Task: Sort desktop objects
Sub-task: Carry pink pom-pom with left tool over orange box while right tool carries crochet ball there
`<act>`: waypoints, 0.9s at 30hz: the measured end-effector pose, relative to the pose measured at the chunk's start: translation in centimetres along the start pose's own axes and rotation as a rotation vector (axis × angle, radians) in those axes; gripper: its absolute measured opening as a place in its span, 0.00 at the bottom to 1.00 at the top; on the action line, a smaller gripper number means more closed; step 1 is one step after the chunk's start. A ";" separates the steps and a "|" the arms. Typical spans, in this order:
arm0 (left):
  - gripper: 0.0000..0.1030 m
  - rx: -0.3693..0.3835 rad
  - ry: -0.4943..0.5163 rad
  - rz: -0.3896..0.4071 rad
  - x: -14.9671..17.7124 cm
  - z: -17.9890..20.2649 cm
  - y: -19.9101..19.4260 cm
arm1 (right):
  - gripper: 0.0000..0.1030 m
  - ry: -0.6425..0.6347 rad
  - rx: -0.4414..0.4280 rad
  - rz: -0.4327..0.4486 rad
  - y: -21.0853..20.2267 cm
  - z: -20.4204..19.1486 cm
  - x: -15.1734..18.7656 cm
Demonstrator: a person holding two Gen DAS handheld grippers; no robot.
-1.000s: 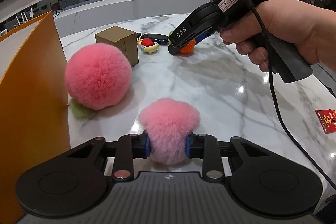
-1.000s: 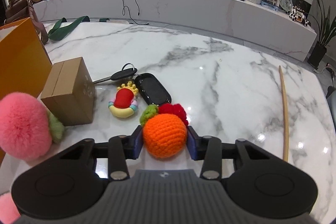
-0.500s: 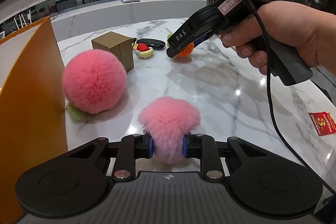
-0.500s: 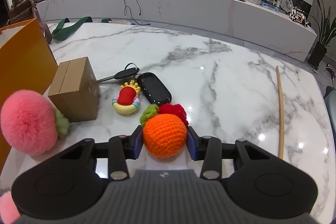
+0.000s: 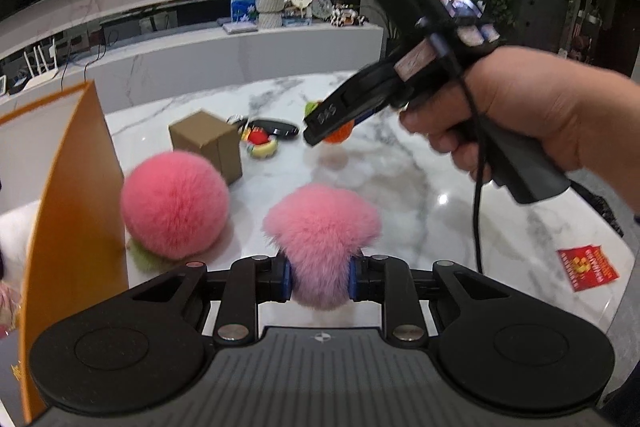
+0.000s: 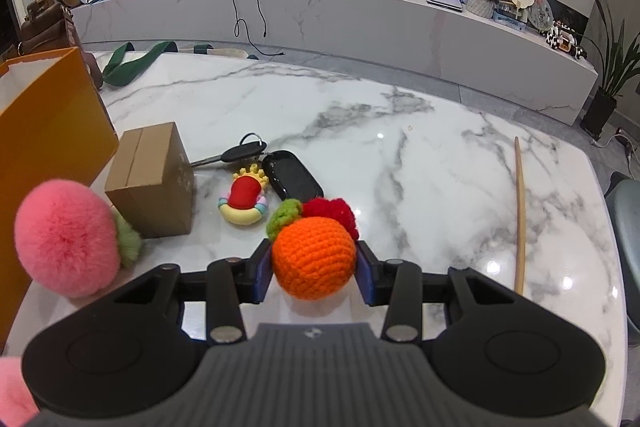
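- Pink fluff fills the left gripper: its jaws are clamped on a pale pompom, squeezed narrow at the waist and spreading wide above, seemingly clear of the counter.
- Orange crochet sits in the right gripper: both pads press the sides of a yarn orange with a green leaf and red tuft on top; whether it rests on the counter or hangs just over it I cannot tell.
- Sorting looks early. Both grippers are loaded, but neither piece has been dropped off anywhere yet.
- An orange bag stands open at the counter's left edge and is the likely bin. Something pale and pinkish shows inside it, too blurred to name.
- Left on the counter, taking the cardboard box as the landmark:
  - a bigger pink pompom with a green leaf, touching the box's near left corner and just beside the bag;
  - a key just right of the box's far end;
  - a glossy black case right of the key;
  - a red and yellow toy right of the box, in front of the case;
  - a wooden stick well apart, far to the right.
- By this count, two pieces are in hand and at least five wait.
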State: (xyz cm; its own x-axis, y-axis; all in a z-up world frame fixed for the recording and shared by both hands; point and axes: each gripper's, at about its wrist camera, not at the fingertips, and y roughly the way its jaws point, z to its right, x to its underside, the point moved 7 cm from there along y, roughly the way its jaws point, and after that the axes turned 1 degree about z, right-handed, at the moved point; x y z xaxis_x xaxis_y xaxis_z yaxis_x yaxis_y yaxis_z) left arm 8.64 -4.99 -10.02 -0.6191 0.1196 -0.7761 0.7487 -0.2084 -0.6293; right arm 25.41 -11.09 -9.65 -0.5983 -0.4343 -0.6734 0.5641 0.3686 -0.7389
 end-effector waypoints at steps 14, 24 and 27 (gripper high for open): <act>0.27 -0.014 -0.008 0.091 -3.0 -0.4 -2.8 | 0.43 -0.014 0.009 0.047 -3.5 -0.7 -1.4; 0.27 -0.114 -0.074 0.185 -6.5 -6.1 -7.9 | 0.43 -0.065 -0.011 0.091 -5.2 -4.7 -3.6; 0.27 -0.147 -0.096 0.191 -7.5 -8.4 -9.0 | 0.43 -0.078 -0.024 0.116 -5.8 -6.4 -4.8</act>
State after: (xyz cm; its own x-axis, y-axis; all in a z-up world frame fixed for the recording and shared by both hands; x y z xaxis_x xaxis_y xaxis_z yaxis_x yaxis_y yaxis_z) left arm 8.49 4.19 1.13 -0.4780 -0.0026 -0.8783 0.8760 -0.0745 -0.4765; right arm 21.35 -5.85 -2.22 -0.4833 -0.4496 -0.7512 0.6128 0.4390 -0.6571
